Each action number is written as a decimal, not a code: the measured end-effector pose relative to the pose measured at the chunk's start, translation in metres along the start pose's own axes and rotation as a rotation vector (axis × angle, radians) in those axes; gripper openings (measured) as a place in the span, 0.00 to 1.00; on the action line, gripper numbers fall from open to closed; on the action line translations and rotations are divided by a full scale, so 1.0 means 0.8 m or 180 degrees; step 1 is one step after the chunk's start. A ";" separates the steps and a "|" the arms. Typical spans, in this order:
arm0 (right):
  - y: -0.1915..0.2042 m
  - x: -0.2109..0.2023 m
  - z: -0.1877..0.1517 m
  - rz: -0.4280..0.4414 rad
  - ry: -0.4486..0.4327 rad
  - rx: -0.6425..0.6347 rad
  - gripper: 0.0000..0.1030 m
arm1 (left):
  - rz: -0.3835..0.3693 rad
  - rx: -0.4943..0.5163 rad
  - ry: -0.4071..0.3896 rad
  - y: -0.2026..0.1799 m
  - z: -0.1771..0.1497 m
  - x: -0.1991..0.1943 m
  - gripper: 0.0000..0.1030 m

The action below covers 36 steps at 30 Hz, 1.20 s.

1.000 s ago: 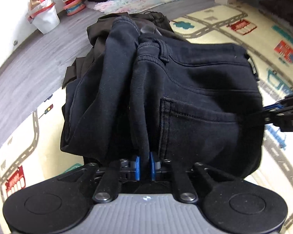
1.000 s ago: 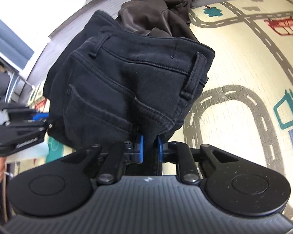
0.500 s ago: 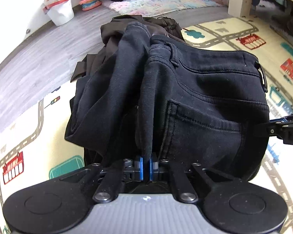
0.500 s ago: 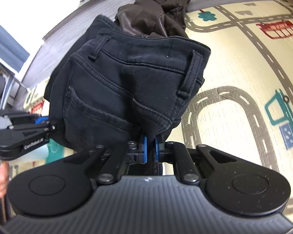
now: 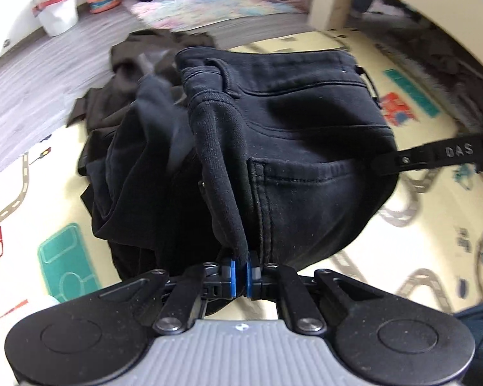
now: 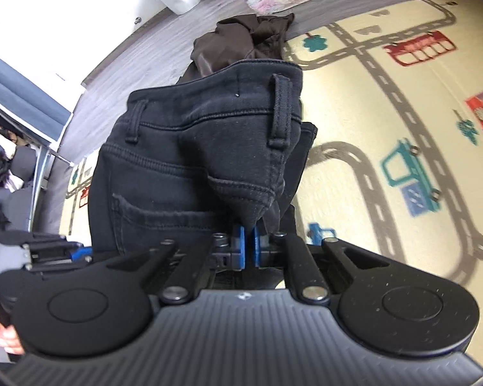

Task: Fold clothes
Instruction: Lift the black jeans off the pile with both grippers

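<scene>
In the left wrist view, the left hand-held gripper point(image 5: 240, 271) sits at the bottom centre of the frame, its blue pads pinched narrowly on a fold of the black jeans point(image 5: 273, 148). The jeans fill the middle of the picture, waistband toward the top, a back pocket to the right of centre, and they hang above the play mat point(image 5: 418, 241) printed with grey roads. At the right edge the right hand-held gripper point(image 5: 383, 164) meets the far side of the jeans. Behind the jeans, in the upper left, a dark brown garment point(image 5: 125, 64) lies crumpled where the mat meets the grey floor point(image 5: 29, 96). A white bin point(image 5: 59, 16) stands in the upper left corner, and a pastel shaggy rug point(image 5: 215, 6) lies at the top centre.

In the right wrist view, the right hand-held gripper is at the bottom centre, its pads closed tight on a corner of the jeans near a belt loop. The left hand-held gripper shows at the lower left edge, against the jeans' other side.
</scene>
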State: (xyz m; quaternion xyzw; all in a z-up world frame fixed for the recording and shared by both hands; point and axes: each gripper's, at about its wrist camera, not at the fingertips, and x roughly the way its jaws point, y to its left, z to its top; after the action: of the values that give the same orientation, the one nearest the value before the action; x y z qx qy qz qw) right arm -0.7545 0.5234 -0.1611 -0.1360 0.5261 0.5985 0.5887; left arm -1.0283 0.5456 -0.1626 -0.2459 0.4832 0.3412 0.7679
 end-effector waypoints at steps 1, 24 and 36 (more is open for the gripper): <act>-0.001 -0.011 -0.001 -0.0010 0.0008 0.0001 0.09 | -0.0032 0.0004 -0.0011 -0.007 -0.001 -0.008 0.06; -0.058 -0.169 -0.088 0.0107 -0.0071 -0.0073 0.09 | -0.0435 0.0293 -0.0108 -0.156 -0.026 -0.077 0.06; -0.068 -0.364 -0.030 -0.0123 0.0251 0.0014 0.09 | -0.0808 0.0342 0.0206 -0.282 0.037 -0.211 0.06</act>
State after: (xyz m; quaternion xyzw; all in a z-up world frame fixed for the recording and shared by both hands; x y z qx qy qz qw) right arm -0.6411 0.3276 0.0314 -0.1684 0.5475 0.5800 0.5792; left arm -0.8899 0.3727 0.0138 -0.2746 0.4902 0.2069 0.8010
